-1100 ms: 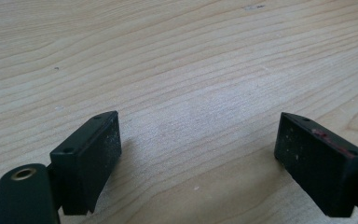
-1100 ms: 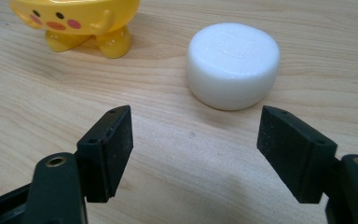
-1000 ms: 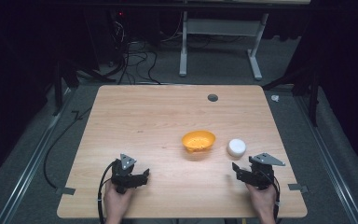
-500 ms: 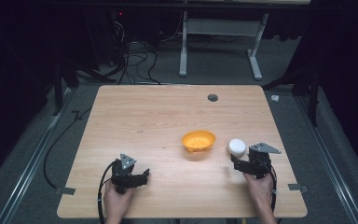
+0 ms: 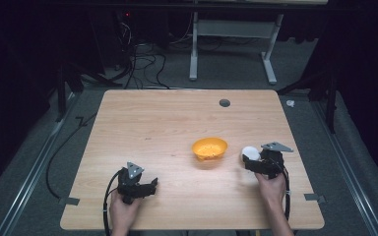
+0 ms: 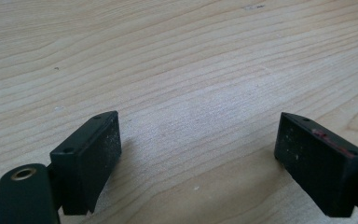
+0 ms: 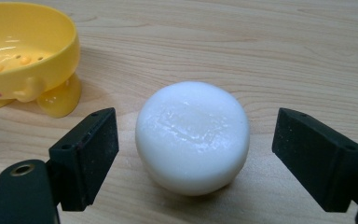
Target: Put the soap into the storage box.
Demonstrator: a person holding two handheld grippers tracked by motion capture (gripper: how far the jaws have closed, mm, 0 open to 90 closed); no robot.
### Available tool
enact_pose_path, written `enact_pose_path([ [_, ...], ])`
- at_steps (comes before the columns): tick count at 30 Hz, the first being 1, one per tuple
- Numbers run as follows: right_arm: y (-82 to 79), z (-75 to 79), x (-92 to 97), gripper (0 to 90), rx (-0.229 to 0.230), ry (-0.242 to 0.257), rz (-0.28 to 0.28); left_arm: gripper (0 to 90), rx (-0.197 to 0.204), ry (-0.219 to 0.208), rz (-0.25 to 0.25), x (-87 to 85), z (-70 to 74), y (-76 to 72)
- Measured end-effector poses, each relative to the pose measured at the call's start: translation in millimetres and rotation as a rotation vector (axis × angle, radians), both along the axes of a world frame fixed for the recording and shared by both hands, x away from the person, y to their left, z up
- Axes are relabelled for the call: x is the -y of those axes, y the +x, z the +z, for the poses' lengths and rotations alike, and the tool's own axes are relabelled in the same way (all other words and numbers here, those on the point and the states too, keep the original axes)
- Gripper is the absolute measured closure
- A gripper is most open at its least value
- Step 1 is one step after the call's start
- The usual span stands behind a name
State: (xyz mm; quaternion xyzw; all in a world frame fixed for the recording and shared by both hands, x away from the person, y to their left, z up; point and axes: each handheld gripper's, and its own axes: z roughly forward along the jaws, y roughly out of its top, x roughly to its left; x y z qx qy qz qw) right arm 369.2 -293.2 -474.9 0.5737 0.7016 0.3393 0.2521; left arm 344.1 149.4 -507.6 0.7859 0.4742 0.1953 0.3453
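Soap (image 7: 192, 135), a round white cake, lies flat on the table (image 5: 167, 123), just to the right of the yellow dish (image 5: 209, 148) in the high view and not touching it. Judged aim: pick the cake up and set it in the dish, which stands empty with its drain bumps showing in the right gripper view.

Left side first. Left gripper (image 5: 147, 187) rests low at the near left part of the table, well apart from both dish and soap. Jaws spread, bare wood between them in the left gripper view (image 6: 196, 154). Hand wraps the body from below, forearm coming in from the near edge; jaws point toward the table's middle. Judged idle, parked out of the way so the other hand has free room.

Middle. Dish sits on its small feet near the table's centre-right, open side up, close enough to the soap for a short carry.

Right side. Right gripper (image 7: 193, 156) held low and about level, its jaws have just been opening and now stand wide. Soap lies between the pads, gap on each side, no contact seen. Wrist straight, forearm in from the near edge, gripper aimed at the soap's side. Judged step: approach finished or nearly so, closing on the cake comes next. Surface looks smooth and possibly slippery.
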Motion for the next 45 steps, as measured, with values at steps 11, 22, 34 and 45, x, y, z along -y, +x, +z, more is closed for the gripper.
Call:
enact_pose_path([
  [11,16.0,-9.2,-9.0,15.2,-0.045,-0.024,-0.006,14.9,0.0,0.0,0.0,0.0,0.0,0.0],
  [22,21.3,-17.2,-12.1,16.9,-0.08,-0.055,-0.011,14.9,0.0,0.0,0.0,0.0,0.0,0.0],
  [34,20.7,-22.2,-10.1,23.8,-0.086,-0.052,-0.004,14.9,0.0,0.0,0.0,0.0,0.0,0.0],
  [45,19.3,-22.2,-9.4,24.4,-0.084,-0.037,0.003,14.9,0.0,0.0,0.0,0.0,0.0,0.0],
])
